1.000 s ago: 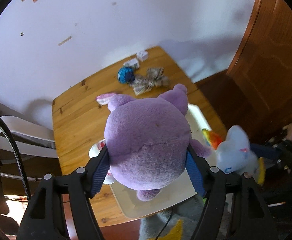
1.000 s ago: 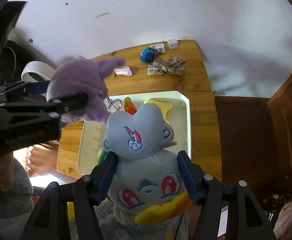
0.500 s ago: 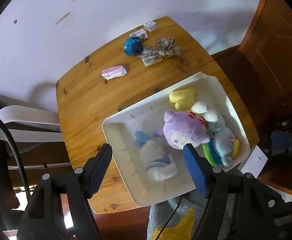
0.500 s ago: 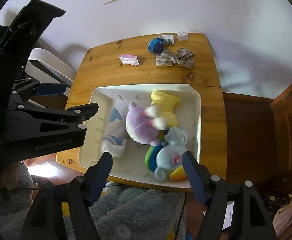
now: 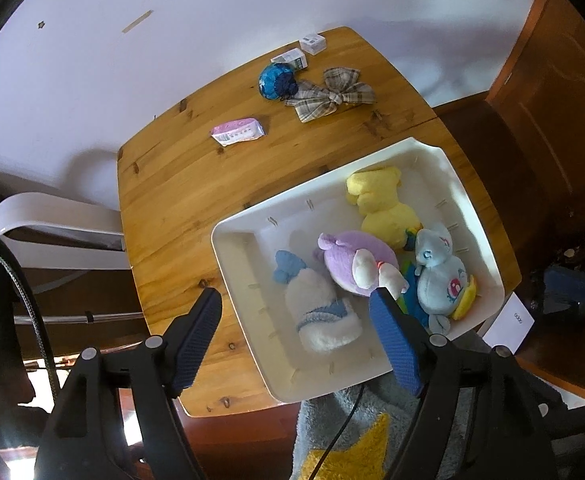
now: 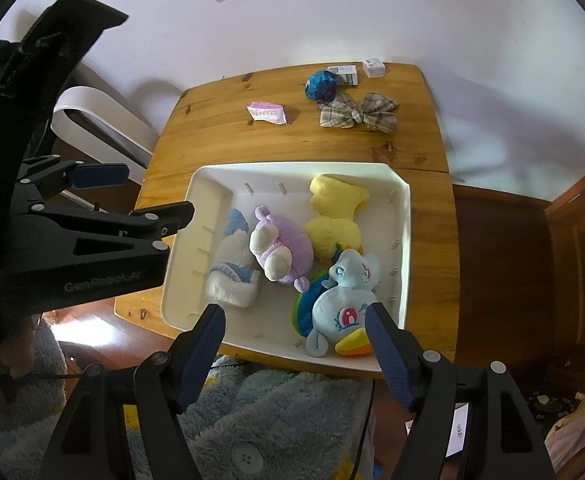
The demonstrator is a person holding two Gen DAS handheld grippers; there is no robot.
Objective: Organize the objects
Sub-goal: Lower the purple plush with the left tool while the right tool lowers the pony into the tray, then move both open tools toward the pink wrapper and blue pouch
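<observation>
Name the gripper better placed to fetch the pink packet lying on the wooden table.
Left, probably. The left gripper hangs open on the white tray's packet-side edge, nearer the flat pink packet; the right gripper, also open, sits over the tray's near edge, with plush toys between.

The tray (image 6: 406, 216) is white. In it lie a yellow plush (image 6: 334, 220), a purple plush (image 6: 288, 242), a light-blue pony (image 6: 344, 292) with rainbow trim, and a white-and-blue plush (image 6: 232, 272). The bow (image 6: 358, 114) is brown plaid, the ball (image 6: 321, 85) blue, the packet (image 6: 266, 112) pink, the table (image 6: 212, 132) honey-coloured wood.
</observation>
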